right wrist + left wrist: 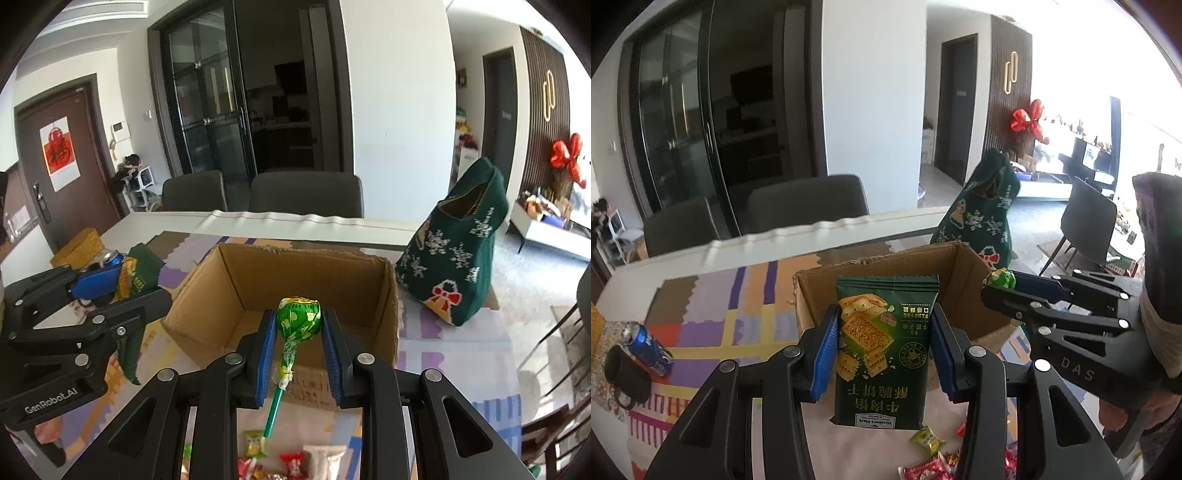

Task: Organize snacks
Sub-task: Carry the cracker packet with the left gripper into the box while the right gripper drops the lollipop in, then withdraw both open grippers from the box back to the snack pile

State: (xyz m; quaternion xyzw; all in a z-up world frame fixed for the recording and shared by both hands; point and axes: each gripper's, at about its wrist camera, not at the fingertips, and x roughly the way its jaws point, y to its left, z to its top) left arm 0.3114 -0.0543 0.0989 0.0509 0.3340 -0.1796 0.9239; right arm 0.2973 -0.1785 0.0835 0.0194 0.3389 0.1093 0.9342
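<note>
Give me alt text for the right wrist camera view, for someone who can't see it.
The right gripper holds a green lollipop between its blue-padded fingers in front of an open cardboard box on a patterned table. The left gripper holds a green snack packet at left; a green Christmas bag stands at right.

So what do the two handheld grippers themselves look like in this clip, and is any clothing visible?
Both are matte black plastic linkage frames with triangular cut-outs and silver rivets, ending in ribbed blue pads. The left gripper carries white "GenRobot.AI" lettering on its side; the right gripper reads "DAS". No cables show. A dark patterned sleeve with a pale cuff sits behind the right one.
</note>
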